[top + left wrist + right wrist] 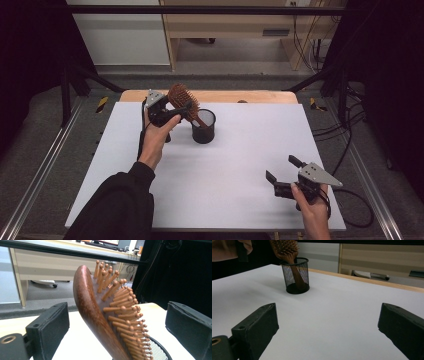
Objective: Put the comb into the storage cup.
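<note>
Hairbrush (183, 100) handle-down in mesh cup (203, 127), unlabelled, between spread left claw (172, 114); right claw (283, 172) open, empty

The counter (235, 165) carries a white sheet over most of its top, and a strip of bare wood shows along its far edge. Beyond the counter stands a pale wooden cabinet (240, 22), with a white panel (120, 40) just beside it. Black cables (350, 125) trail over the grey floor (45, 135) beside the counter. A black bar (200, 9) runs level above the cabinet.
</note>
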Demonstrator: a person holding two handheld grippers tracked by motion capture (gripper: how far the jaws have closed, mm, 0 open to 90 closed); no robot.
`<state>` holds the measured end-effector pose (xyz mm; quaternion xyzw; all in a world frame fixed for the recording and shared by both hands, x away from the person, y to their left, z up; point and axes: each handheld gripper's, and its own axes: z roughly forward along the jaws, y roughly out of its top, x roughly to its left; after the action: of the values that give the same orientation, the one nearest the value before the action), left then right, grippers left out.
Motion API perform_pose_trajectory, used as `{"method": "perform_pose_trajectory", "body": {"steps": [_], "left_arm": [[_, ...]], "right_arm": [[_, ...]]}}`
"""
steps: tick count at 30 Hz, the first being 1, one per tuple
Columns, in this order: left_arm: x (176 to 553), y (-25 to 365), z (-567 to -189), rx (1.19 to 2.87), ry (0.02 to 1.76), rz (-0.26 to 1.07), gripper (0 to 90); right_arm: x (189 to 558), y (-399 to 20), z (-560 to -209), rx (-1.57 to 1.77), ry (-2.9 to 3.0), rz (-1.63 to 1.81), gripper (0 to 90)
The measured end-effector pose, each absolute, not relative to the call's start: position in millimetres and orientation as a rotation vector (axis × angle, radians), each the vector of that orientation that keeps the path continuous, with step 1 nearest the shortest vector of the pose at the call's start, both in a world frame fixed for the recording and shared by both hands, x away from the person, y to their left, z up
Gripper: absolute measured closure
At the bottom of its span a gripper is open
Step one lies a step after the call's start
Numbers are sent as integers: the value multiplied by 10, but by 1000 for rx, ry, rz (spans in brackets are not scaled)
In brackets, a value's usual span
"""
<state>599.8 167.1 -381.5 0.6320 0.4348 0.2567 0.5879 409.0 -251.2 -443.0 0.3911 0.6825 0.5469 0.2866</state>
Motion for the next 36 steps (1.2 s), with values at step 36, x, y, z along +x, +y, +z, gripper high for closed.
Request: {"method": "perform_pose_trajectory", "body": {"steps": [36], "left_arm": [[5747, 1802, -3851, 1494, 997, 599, 44]], "right_arm": [[4100, -2496, -4442, 1042, 1832, 1454, 30]]}}
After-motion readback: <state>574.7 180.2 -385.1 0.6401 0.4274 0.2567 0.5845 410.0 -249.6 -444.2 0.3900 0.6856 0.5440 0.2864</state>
